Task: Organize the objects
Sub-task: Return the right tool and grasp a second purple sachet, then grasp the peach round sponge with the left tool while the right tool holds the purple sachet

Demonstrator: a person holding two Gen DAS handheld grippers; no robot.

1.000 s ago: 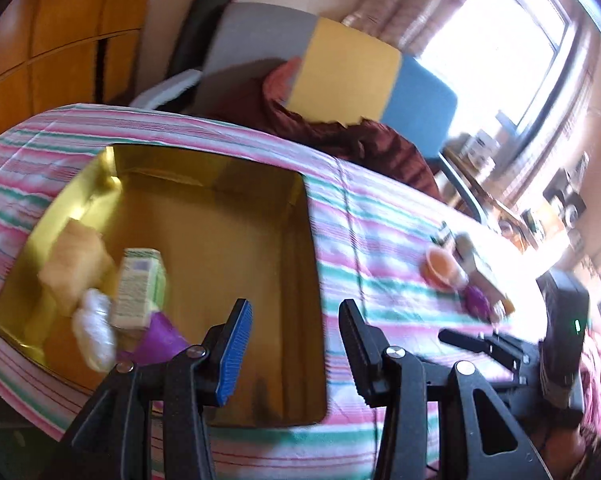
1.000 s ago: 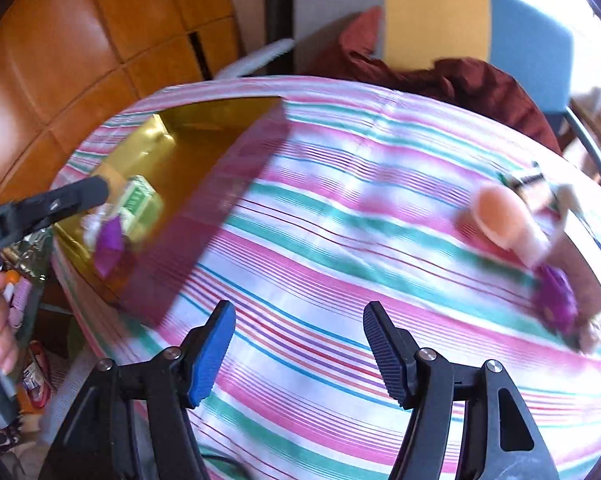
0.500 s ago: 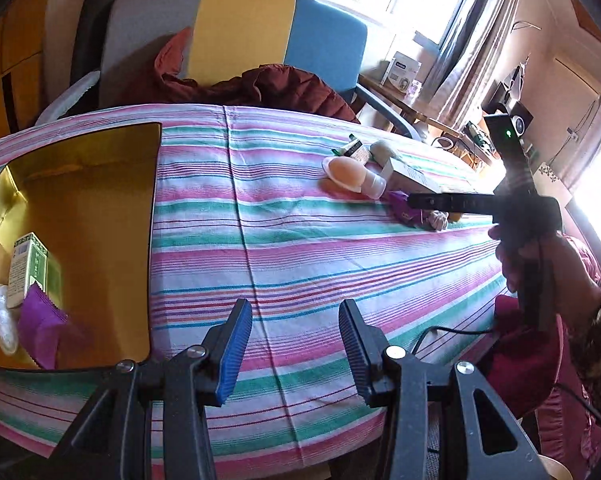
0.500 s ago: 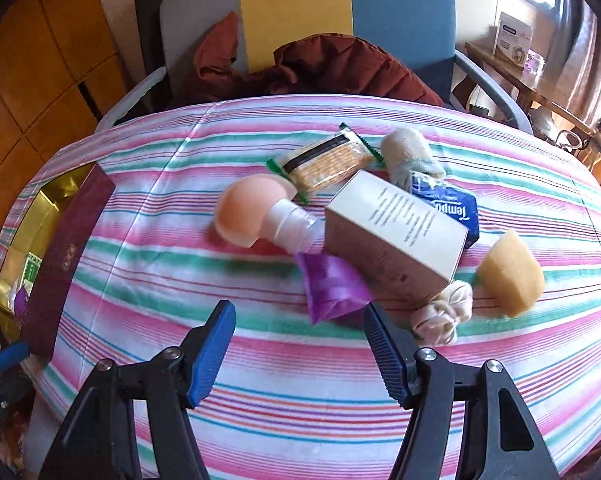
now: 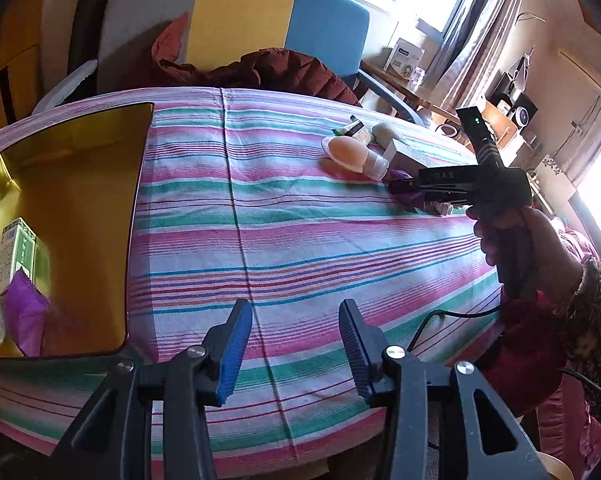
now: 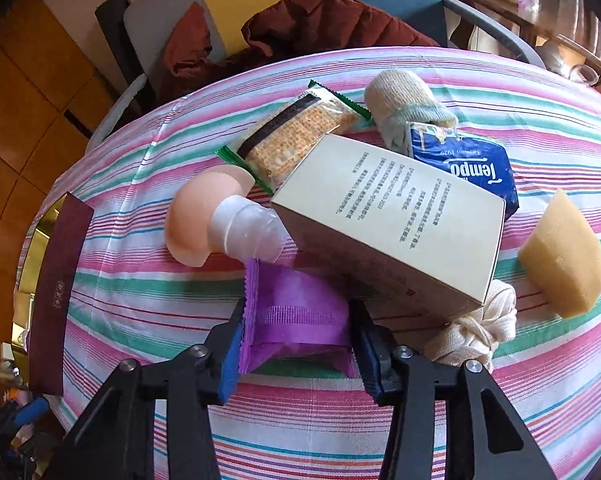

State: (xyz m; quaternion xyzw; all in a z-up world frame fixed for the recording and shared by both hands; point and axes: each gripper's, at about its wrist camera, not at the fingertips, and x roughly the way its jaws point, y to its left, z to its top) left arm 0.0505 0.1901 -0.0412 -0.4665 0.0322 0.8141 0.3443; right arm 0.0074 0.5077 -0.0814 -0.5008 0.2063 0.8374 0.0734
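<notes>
The purple packet (image 6: 298,320) lies between the right gripper's (image 6: 296,354) spread fingers, apparently ungrasped; the left gripper (image 5: 296,344) hangs released above the surface (image 5: 300,240).

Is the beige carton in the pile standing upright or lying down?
Lying down, tilted: the beige carton shows its broad printed face upward and rests partly on the purple sachet.

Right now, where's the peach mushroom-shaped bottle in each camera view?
Left wrist: peach mushroom-shaped bottle lies upper right of centre, far across the striped tablecloth.
Right wrist: left of centre, touching the beige carton.
Shared landmark: the gold box toward the left edge.
</notes>
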